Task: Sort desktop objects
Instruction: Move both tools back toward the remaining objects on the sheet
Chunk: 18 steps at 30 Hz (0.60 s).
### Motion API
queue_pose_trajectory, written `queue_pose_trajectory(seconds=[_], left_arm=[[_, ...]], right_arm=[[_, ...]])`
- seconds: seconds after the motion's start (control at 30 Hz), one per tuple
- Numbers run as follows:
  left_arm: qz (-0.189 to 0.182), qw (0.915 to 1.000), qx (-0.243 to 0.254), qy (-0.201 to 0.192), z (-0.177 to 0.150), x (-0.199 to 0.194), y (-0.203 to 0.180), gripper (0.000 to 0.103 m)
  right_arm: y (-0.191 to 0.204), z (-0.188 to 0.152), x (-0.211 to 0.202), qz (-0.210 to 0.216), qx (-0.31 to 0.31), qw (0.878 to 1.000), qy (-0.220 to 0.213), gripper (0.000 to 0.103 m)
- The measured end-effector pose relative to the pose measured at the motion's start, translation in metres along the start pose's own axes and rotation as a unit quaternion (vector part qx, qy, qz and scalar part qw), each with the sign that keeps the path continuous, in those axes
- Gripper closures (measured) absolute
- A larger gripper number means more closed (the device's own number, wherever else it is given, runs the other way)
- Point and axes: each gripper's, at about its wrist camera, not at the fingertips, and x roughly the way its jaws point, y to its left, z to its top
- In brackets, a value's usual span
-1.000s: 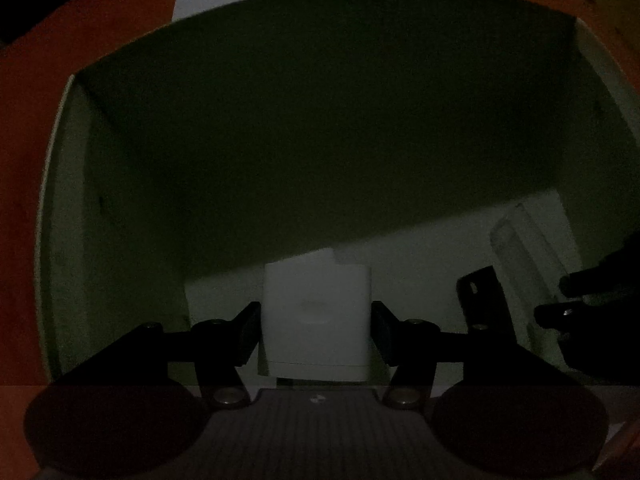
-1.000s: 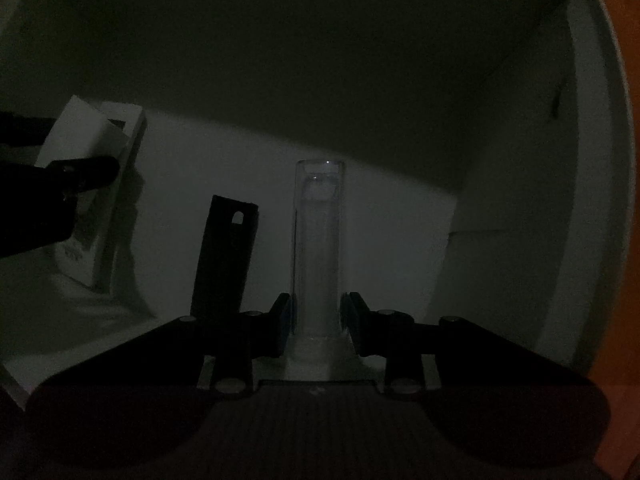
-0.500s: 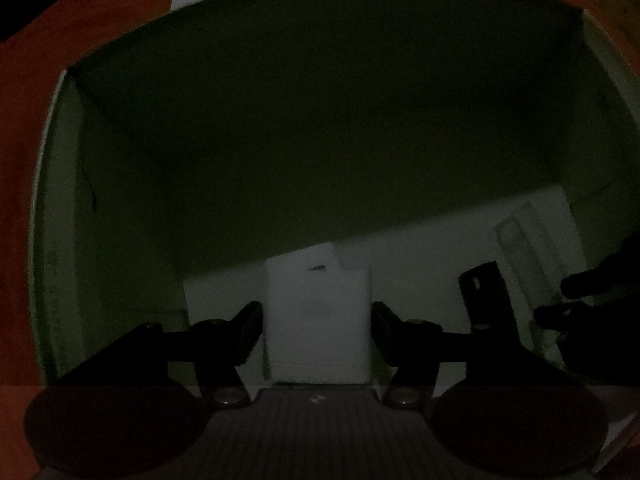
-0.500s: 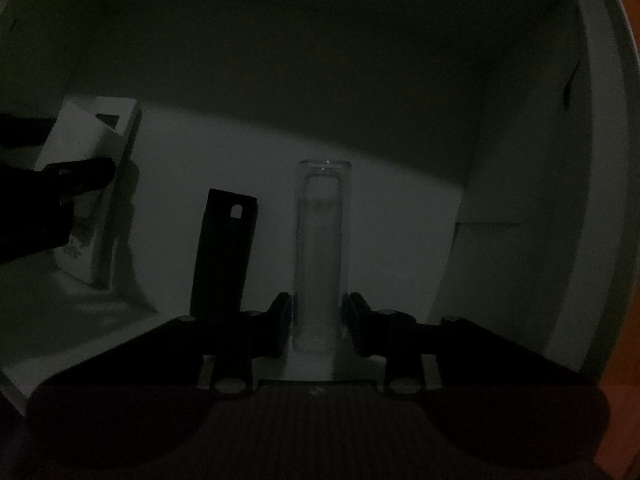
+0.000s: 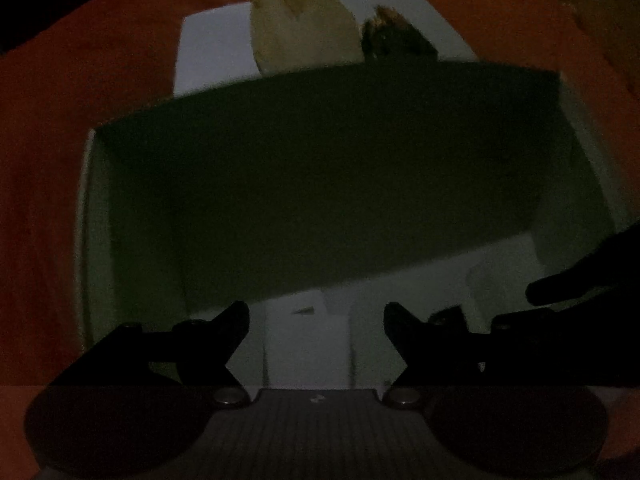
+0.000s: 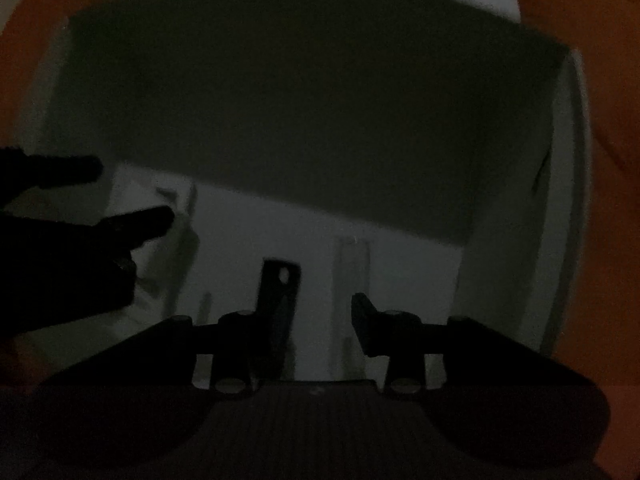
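Both grippers are above a deep white storage box [image 5: 92, 216], dark inside. My left gripper [image 5: 316, 320] is open; a small white carton [image 5: 308, 348] lies on the box floor between its fingers, free of them. My right gripper [image 6: 320, 316] is open; a clear plastic tube [image 6: 352, 276] lies on the floor between its fingers, released. A flat black piece with a hole [image 6: 280, 284] lies left of the tube. The carton also shows in the right wrist view [image 6: 168, 216], beside the left gripper's fingers [image 6: 136, 220].
The box [image 6: 568, 200] stands on an orange table top [image 5: 40, 160]. Behind it lies a white sheet [image 5: 212, 52] with a pale oval object [image 5: 300, 32] and a dark brown object [image 5: 392, 36] on it. The right gripper's fingers [image 5: 568, 288] show at the right of the left wrist view.
Both grippers have opened and let go: the carton and the tube now lie on the box floor. Both grippers have pulled up and back, so more of the box rim and table shows.
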Motion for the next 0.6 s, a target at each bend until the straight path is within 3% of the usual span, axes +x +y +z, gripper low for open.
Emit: queue_pose_trajectory(seconds=[0.2, 0.6], left_arm=[[0.008, 0.9997, -0.002, -0.021, 0.026, -0.012, 0.020, 0.030], [0.021, 0.9994, 0.020, -0.018, 0.063, -0.044, 0.044, 0.029]], right_arm=[[-0.005, 0.029, -0.031, 0.026, 0.024, 0.998, -0.048, 0.063], [-0.051, 0.069, -0.107, 0.045, 0.064, 0.991, -0.109, 0.061]])
